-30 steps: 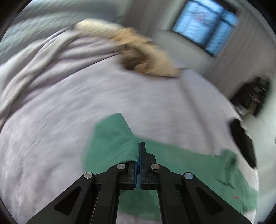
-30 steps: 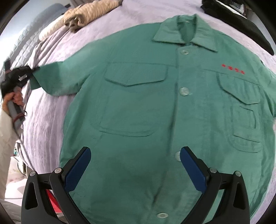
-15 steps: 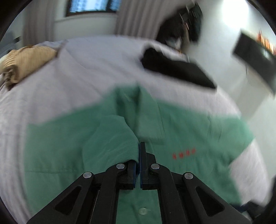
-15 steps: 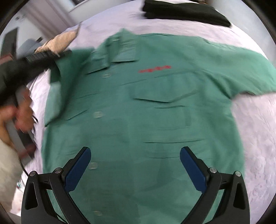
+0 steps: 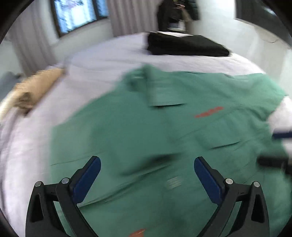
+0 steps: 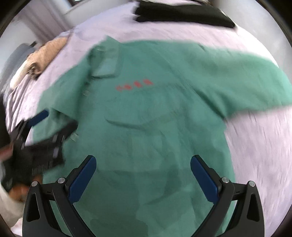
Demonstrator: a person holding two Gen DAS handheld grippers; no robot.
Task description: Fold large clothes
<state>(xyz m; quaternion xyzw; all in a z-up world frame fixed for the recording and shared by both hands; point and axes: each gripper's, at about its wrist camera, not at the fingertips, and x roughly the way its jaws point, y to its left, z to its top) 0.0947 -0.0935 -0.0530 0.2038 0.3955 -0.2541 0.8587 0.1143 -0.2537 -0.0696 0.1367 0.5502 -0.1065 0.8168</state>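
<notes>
A green button-up shirt (image 5: 164,145) (image 6: 155,118) lies front up on the bed, with its collar (image 5: 157,87) far from me and red lettering (image 6: 134,84) on the chest. One sleeve (image 6: 255,82) sticks out flat to the right. The other sleeve (image 6: 58,104) lies folded in over the front. My left gripper (image 5: 147,173) (image 6: 45,131) hovers over that folded side. Its jaws are opening and nothing is between them. Above the shirt's lower middle, my right gripper (image 6: 143,164) stands open and empty.
A folded black garment (image 5: 186,45) (image 6: 182,12) lies at the far side of the lilac bed cover (image 5: 91,63) (image 6: 255,155). A beige bundle (image 5: 36,87) (image 6: 43,54) rests at the far left. Behind the bed are a window (image 5: 76,14) and curtains.
My left gripper swept the sleeve from the bed's side over the shirt front, then let it go and opened. The right gripper drifted across the shirt, still open.
</notes>
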